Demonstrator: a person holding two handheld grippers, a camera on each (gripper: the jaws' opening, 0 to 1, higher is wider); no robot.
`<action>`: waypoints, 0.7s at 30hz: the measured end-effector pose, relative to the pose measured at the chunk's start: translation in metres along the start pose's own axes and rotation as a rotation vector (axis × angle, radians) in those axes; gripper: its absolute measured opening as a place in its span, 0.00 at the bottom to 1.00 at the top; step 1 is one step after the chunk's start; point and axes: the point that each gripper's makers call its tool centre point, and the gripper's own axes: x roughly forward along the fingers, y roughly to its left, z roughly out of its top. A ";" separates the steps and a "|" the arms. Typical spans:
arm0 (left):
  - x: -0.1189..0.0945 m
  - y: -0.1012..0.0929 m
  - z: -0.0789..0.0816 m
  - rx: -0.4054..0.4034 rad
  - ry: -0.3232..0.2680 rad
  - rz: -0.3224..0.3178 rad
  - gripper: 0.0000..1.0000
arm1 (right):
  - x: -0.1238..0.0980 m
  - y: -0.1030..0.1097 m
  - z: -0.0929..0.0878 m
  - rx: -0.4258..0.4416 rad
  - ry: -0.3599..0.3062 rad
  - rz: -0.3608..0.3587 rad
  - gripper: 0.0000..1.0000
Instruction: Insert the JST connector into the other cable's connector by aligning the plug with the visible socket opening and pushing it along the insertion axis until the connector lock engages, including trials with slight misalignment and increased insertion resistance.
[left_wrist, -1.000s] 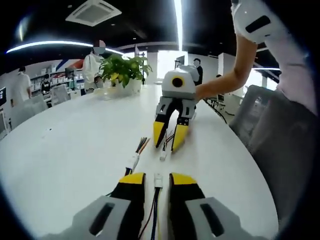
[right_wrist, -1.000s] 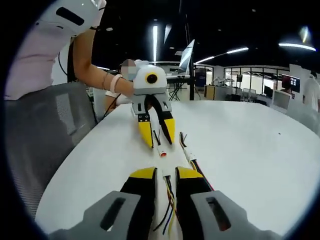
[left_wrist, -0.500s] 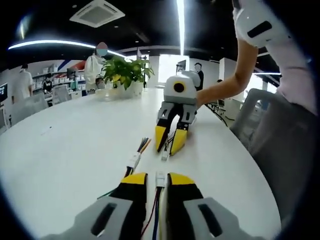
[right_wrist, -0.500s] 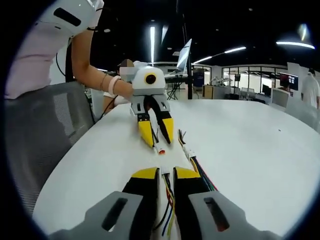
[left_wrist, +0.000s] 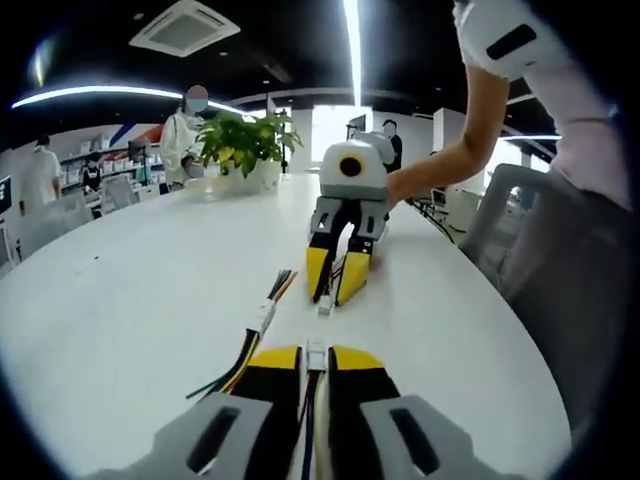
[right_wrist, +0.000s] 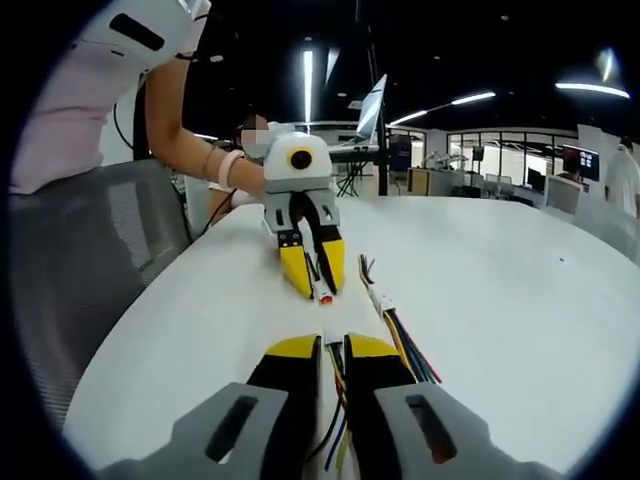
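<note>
On the white table (left_wrist: 120, 300), my left gripper (left_wrist: 312, 358) is shut on a small white JST connector (left_wrist: 316, 352) whose wires run back between the jaws. Opposite it, my right gripper (left_wrist: 332, 292) is shut on the other white connector (left_wrist: 326, 305). In the right gripper view, my right gripper (right_wrist: 330, 348) pinches its connector (right_wrist: 332, 341), with yellow, blue and red wires trailing. My left gripper (right_wrist: 318, 285) faces it, and its connector (right_wrist: 323, 295) shows a reddish front. The two connectors point at each other a short gap apart, roughly in line.
A spare cable (left_wrist: 262, 318) with a white plug and coloured wires lies beside the grippers, also seen as the spare cable (right_wrist: 385, 305). A potted plant (left_wrist: 245, 140) stands at the far end. A grey chair (right_wrist: 90, 260) sits at the table edge beside the person.
Both pairs of jaws have narrowed on their connectors. The grippers have drawn a little closer together, and the facing connectors line up more closely.
</note>
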 end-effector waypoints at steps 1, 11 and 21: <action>0.000 0.000 0.000 -0.001 -0.001 -0.001 0.03 | 0.000 0.000 0.000 -0.003 -0.002 -0.001 0.06; 0.001 0.001 -0.001 0.027 0.003 -0.017 0.00 | 0.001 -0.001 0.000 0.000 -0.006 -0.004 0.04; 0.001 0.001 -0.001 0.026 0.017 -0.021 0.00 | 0.002 -0.001 0.002 0.005 0.011 -0.003 0.04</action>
